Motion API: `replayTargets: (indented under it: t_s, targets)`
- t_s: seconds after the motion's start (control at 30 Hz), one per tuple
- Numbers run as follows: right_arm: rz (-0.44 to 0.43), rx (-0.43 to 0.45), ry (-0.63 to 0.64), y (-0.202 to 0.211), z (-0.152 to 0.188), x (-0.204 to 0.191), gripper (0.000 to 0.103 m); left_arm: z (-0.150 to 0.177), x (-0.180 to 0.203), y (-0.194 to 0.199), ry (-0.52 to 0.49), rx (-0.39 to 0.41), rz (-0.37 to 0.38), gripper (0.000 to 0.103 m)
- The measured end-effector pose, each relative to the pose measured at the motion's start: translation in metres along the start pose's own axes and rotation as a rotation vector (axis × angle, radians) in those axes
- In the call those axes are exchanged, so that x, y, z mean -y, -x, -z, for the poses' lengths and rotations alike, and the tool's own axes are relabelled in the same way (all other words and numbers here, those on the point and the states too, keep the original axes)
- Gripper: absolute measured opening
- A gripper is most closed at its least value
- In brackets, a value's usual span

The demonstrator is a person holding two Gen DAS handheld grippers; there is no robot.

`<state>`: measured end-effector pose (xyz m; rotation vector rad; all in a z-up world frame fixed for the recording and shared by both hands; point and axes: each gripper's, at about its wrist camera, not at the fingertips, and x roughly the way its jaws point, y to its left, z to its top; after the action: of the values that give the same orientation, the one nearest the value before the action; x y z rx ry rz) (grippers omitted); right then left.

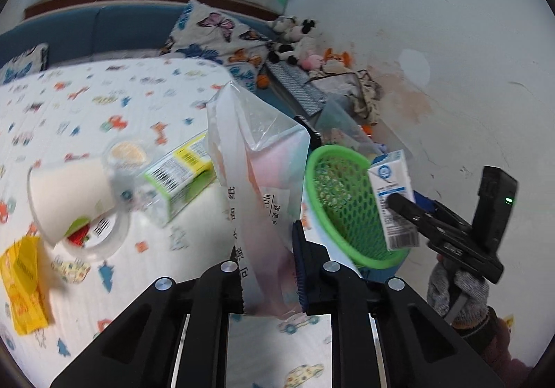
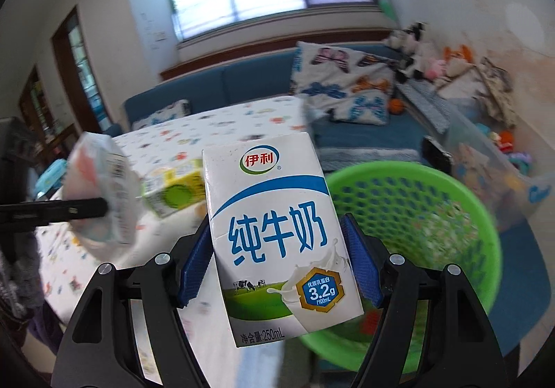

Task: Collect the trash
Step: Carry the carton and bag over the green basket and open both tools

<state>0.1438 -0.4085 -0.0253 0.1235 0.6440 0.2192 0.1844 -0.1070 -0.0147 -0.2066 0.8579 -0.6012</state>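
Pinching a thin plastic tissue wrapper (image 1: 258,193) above the table, the left gripper (image 1: 269,270) is clenched, while the right gripper (image 2: 277,263) grasps a milk carton (image 2: 277,235) just beside the green basket (image 2: 461,193).

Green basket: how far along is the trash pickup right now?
The green basket seems to hold nothing yet. In hand: the right gripper clamps a milk carton beside the basket, and the left gripper is shut on a plastic tissue wrapper. Left on the table: paper cup, green-yellow box, tape roll, yellow wrapper.
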Motion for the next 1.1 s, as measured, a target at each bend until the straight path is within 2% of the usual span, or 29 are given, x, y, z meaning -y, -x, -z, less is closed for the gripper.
replayTargets:
  t_s: [0.23, 0.53, 0.77, 1.1]
  targets:
    - [0.105, -0.039, -0.072, -0.016, 0.007, 0.047, 0.071, -0.020, 0.034, -0.019, -0.076, -0.011, 0.028, 0.015]
    - [0.170, -0.088, -0.151, -0.044, 0.014, 0.092, 0.072, -0.041, 0.070, -0.047, -0.147, -0.033, 0.047, 0.015]
    - [0.191, -0.091, -0.182, -0.042, 0.021, 0.104, 0.074, -0.049, 0.098, -0.074, -0.204, -0.060, 0.067, 0.015]
    - [0.190, -0.042, -0.165, -0.004, 0.026, 0.098, 0.075, -0.048, 0.129, -0.123, -0.262, -0.132, 0.087, 0.015]
